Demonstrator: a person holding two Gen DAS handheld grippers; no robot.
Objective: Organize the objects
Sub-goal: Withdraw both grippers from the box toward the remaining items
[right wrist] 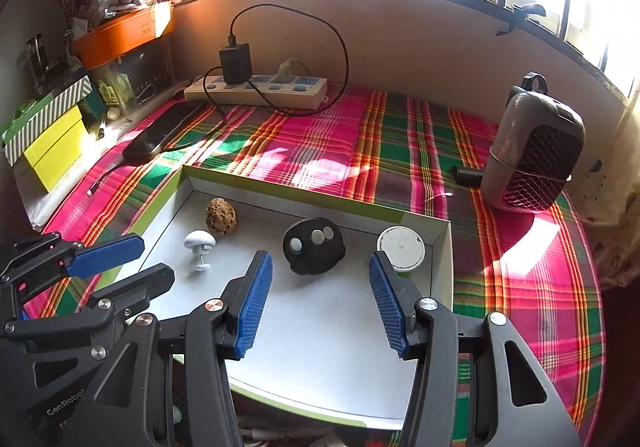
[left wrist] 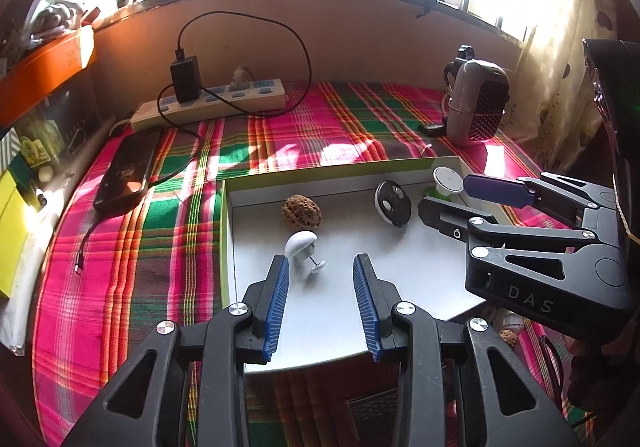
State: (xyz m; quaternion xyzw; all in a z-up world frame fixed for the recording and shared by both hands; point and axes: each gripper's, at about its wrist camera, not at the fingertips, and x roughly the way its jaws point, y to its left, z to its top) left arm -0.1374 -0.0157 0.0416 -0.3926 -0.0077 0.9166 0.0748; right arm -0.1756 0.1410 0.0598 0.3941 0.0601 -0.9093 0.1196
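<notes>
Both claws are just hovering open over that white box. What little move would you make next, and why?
Probably ease the left gripper forward and slightly left toward the white mushroom-shaped knob. Its jaws are open and empty, and the knob lies just beyond its left fingertip, nearest of the items inside the box.

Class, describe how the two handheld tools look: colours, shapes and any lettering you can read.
Both tools, left tool and right tool, share one design: black angular linkage arms with cut-out slots, silver round pivot screws, and two flat fingers faced with ribbed blue pads. White lettering reads "DAS" on the right body and "GenRobot" on the left.
</notes>
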